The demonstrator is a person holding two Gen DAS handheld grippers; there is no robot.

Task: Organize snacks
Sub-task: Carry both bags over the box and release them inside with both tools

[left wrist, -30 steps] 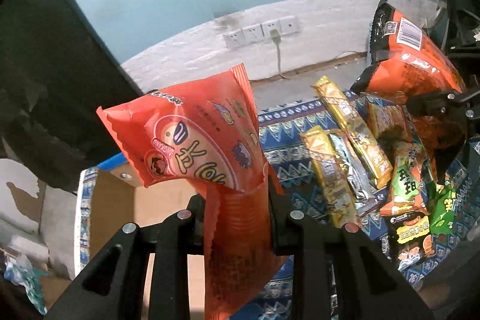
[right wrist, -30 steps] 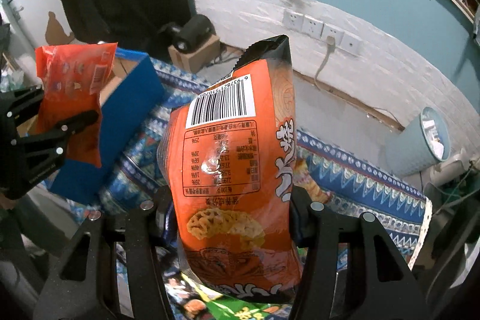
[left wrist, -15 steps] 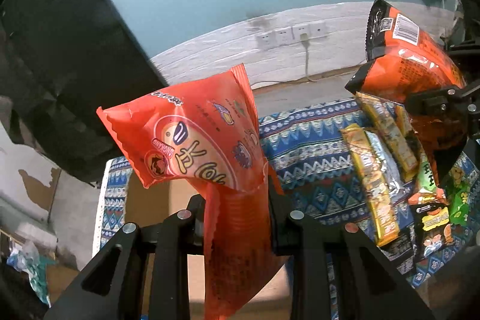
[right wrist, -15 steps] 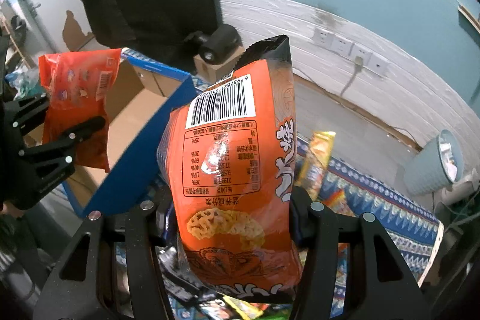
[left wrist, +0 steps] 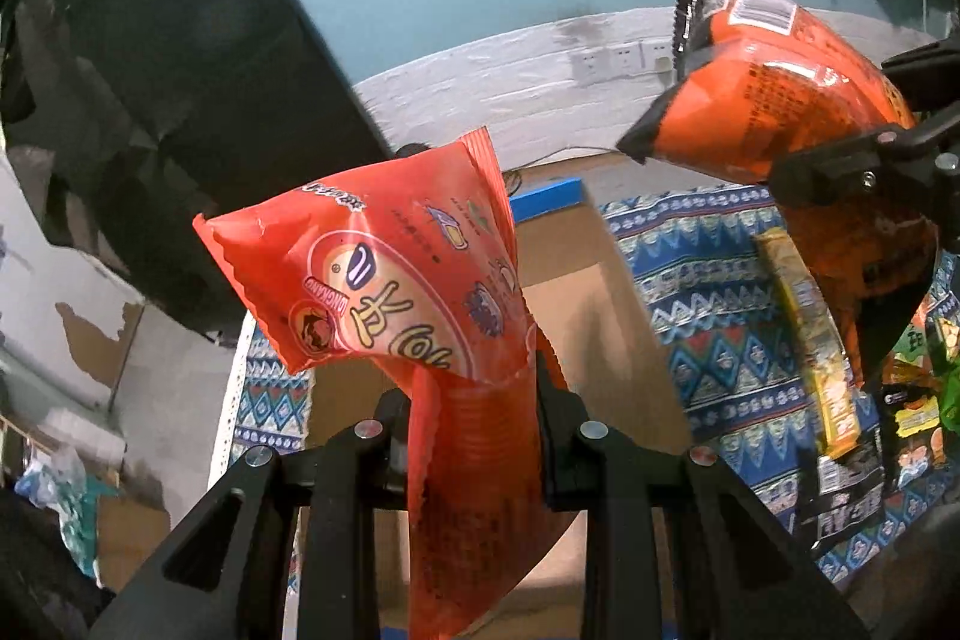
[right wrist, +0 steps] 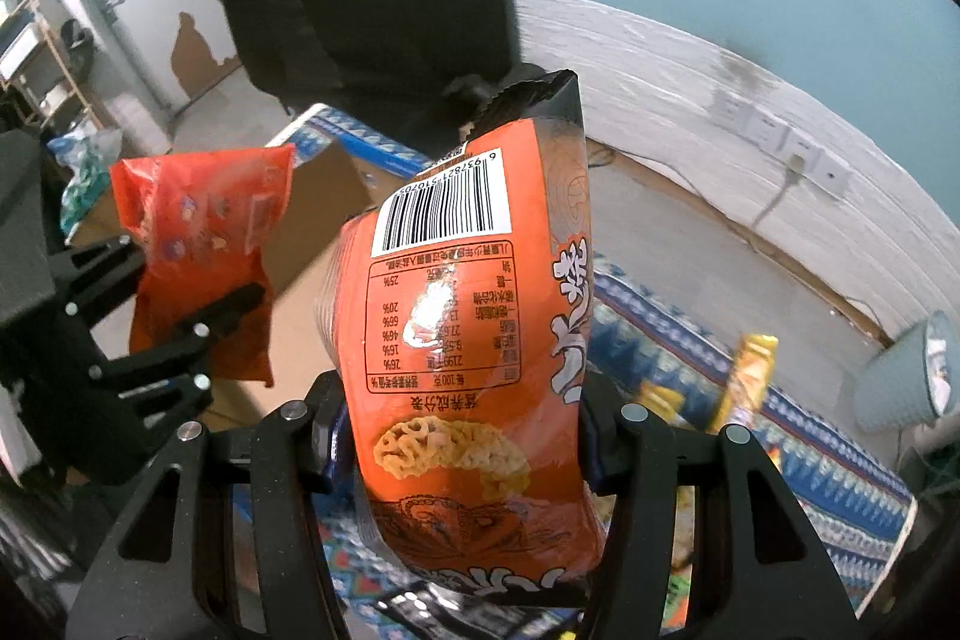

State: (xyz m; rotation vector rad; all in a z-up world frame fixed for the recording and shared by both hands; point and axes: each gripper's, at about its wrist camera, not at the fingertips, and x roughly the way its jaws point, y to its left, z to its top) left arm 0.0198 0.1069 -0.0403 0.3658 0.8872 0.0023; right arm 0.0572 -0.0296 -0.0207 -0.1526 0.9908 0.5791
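Cardboard box [left wrist: 576, 292] left of snack pile [left wrist: 840, 400], both on patterned cloth [left wrist: 708, 316].

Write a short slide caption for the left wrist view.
Left gripper holds a red snack packet above the open cardboard box, while the right gripper's orange bag waits alongside.

Left gripper [left wrist: 474, 400] held up, fingers squeezed tight on a red bag, right gripper [right wrist: 462, 436] up beside it, fingers squeezed on an orange bag
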